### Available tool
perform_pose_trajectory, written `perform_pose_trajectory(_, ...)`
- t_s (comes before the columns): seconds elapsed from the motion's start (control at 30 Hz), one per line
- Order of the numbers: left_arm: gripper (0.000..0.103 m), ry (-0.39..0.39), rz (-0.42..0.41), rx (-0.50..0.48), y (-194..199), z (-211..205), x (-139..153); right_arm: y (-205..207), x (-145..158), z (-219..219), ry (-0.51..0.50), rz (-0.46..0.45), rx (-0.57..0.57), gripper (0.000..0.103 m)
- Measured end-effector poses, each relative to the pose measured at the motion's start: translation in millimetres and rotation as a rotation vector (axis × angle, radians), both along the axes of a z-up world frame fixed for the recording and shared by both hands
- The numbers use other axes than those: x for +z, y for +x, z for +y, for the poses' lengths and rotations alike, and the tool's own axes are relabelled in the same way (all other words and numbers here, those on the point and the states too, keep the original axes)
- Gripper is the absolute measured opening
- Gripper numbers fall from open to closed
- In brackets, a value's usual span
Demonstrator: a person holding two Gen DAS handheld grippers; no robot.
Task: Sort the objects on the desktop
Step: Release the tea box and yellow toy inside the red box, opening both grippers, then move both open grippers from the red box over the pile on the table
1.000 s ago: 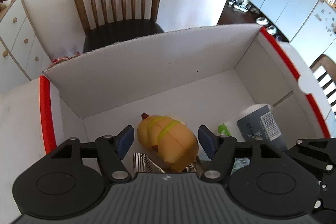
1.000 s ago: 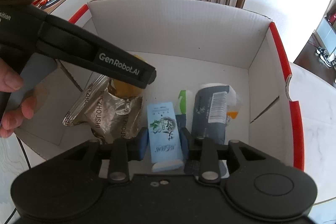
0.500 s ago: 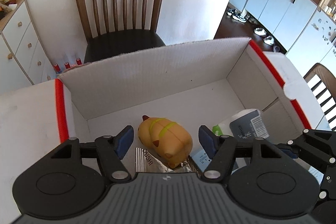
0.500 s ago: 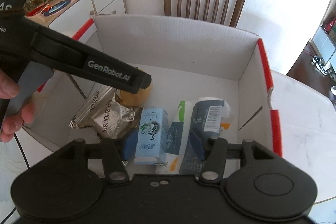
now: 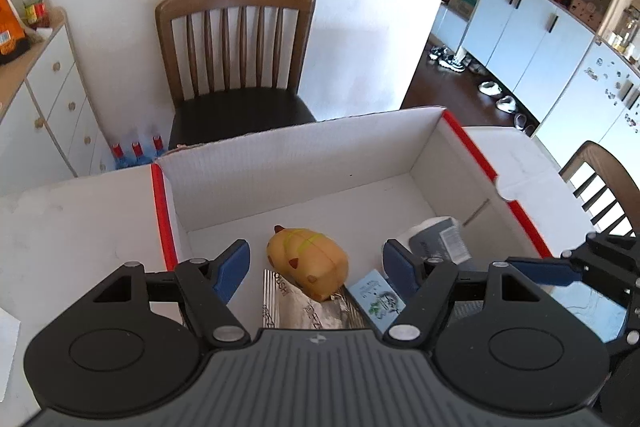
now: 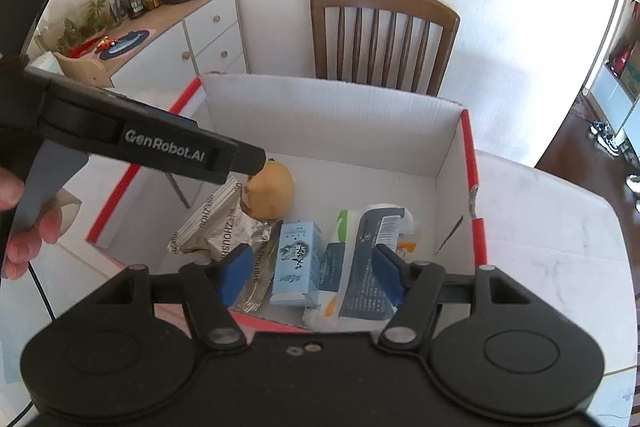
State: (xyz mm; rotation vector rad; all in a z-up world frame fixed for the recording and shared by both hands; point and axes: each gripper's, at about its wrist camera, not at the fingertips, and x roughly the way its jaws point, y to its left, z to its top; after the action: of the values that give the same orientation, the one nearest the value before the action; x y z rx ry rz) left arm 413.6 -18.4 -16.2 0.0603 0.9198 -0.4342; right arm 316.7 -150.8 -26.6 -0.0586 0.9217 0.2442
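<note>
A white cardboard box (image 5: 304, 163) with red edges stands on the table. In it lie a yellow toy (image 5: 308, 261), a silver foil packet (image 6: 216, 223), a light blue carton (image 6: 296, 255), a white and green pack (image 6: 336, 247) and a dark blue pack with a barcode (image 6: 372, 259). My left gripper (image 5: 316, 263) hovers above the toy, its jaws opening, touching nothing. My right gripper (image 6: 310, 267) hangs over the carton and packs, jaws also opening, pads clear of everything. The left gripper's body (image 6: 160, 147) crosses the right wrist view, held by a hand (image 6: 24, 231).
A wooden chair (image 5: 236, 67) stands behind the box against the white wall. A white drawer cabinet (image 6: 208, 35) with snacks and jars is at the left. Bottles (image 5: 136, 151) stand on the floor. White marble tabletop (image 6: 540, 227) surrounds the box; a second chair (image 5: 600, 187) is at right.
Both grippers have risen away from the box. The right jaws have spread wide and let go of the light blue carton, which now lies in the box. The left jaws widened a little.
</note>
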Motion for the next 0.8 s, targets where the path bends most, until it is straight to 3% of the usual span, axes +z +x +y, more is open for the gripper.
perform_pose_trajectory(0.27, 0.073, 0.008, -0.036, -0.019, -34, 0, 17, -22, 18, -6, 0.001, -0.028, 0.006, 0.068)
perform_pose_trajectory(0.8, 0.075, -0.048, -0.077, -0.023, -93, 8, 37, -70, 39, -18, 0.029, -0.059, 0.014, 0.075)
